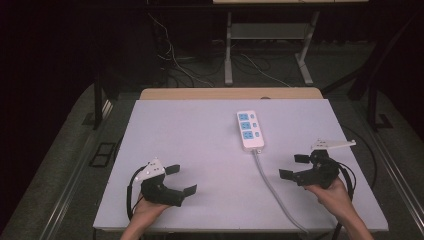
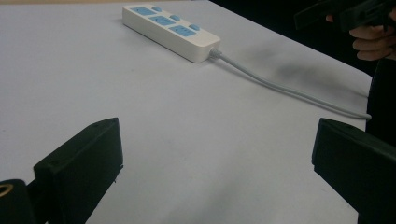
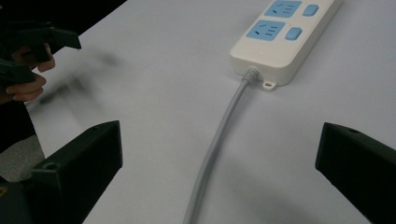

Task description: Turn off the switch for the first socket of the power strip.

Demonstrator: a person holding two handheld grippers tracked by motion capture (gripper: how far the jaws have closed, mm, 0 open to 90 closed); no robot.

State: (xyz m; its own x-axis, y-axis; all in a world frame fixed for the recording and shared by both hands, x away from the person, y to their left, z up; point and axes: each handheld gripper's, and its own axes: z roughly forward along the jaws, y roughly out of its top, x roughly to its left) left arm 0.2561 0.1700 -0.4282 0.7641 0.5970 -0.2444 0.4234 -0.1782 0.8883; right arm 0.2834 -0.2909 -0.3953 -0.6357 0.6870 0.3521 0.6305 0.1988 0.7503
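Observation:
A white power strip (image 1: pixel 250 130) with blue sockets lies right of the table's middle, also in the left gripper view (image 2: pixel 170 30) and the right gripper view (image 3: pixel 285 37). Its grey cable (image 1: pixel 272 187) runs toward the front edge, and it crosses the right gripper view (image 3: pixel 215 149) between the jaws. My left gripper (image 1: pixel 181 180) rests near the front left, open and empty. My right gripper (image 1: pixel 294 166) sits at the front right, open and empty, just right of the cable. Each hand's gripper appears far off in the other's view: right (image 2: pixel 345 11), left (image 3: pixel 32 44).
The white table top (image 1: pixel 190 135) has a wooden strip (image 1: pixel 230 93) along its far edge. Beyond it stand a desk frame (image 1: pixel 267 45) and loose cables (image 1: pixel 175 60) on the dark floor.

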